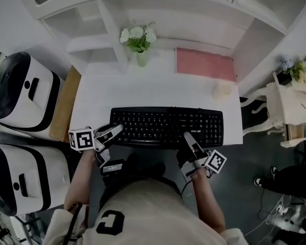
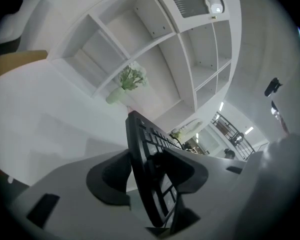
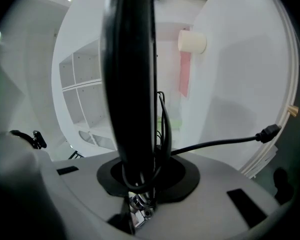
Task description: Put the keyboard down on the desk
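Note:
The black keyboard [image 1: 166, 126] lies flat along the front edge of the white desk [image 1: 143, 88]. My left gripper [image 1: 112, 131] is at its front left corner. In the left gripper view the keyboard [image 2: 147, 154] stands between the jaws of that gripper [image 2: 145, 176], and a thin gap shows at the left pad, so it is open. My right gripper [image 1: 188, 139] is at the front right part. In the right gripper view that gripper [image 3: 145, 176] is shut on the keyboard [image 3: 130, 84] edge, and the keyboard's black cable [image 3: 225, 143] loops through the jaws and trails right.
A vase of white flowers [image 1: 138, 40], a pink mat [image 1: 205, 64] and a cream cup [image 1: 222, 91] stand behind the keyboard, under white shelves. Two large white-and-black machines [image 1: 20, 93] sit left of the desk, with a wooden board [image 1: 64, 106] leaning between them and it.

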The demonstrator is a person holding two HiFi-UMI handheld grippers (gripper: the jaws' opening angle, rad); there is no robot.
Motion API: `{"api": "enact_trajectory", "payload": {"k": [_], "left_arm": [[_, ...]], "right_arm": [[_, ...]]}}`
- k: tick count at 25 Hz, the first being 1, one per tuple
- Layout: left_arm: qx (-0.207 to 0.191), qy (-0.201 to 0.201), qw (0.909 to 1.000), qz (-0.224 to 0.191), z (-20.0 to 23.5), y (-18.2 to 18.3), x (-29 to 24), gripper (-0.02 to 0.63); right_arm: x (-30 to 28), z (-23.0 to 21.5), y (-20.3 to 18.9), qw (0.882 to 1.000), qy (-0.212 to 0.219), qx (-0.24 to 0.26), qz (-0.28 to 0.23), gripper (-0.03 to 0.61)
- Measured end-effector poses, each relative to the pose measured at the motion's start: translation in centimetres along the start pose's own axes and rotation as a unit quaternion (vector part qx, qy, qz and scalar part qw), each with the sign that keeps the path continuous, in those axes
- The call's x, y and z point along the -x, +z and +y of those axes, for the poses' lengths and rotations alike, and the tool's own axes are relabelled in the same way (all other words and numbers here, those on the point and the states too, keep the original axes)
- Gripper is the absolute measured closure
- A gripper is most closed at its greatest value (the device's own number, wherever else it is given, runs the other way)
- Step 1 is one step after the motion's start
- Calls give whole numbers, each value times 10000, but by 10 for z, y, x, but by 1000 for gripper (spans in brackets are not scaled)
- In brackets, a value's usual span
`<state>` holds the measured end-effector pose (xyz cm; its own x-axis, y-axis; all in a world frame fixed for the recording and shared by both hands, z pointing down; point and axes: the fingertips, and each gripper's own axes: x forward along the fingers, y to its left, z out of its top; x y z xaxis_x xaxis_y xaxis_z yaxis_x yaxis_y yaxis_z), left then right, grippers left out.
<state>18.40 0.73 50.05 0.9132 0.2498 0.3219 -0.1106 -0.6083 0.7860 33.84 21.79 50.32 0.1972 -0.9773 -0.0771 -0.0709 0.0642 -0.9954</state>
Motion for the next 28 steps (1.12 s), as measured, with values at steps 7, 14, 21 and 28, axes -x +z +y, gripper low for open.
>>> {"api": "enact_trajectory", "payload": {"k": [7,14,21,28], "left_arm": [[-223,506,9981,-288,34,31,-3,375],[-141,446,9976,-513,54,47,36,370],[-180,-37,9993,-330,66,54,49,371],[-403,-312,9986,-164,54,61,32,401]], "right_arm": [[-22,-17,16,9990,-169,-354,-233,483],[-44,-15,13,9974,-382,-393,-470,482],[-75,-24,16,9951,-496,-270,-810,480],[-88,-23,24,9942,-325,-429,-932,480]]}}
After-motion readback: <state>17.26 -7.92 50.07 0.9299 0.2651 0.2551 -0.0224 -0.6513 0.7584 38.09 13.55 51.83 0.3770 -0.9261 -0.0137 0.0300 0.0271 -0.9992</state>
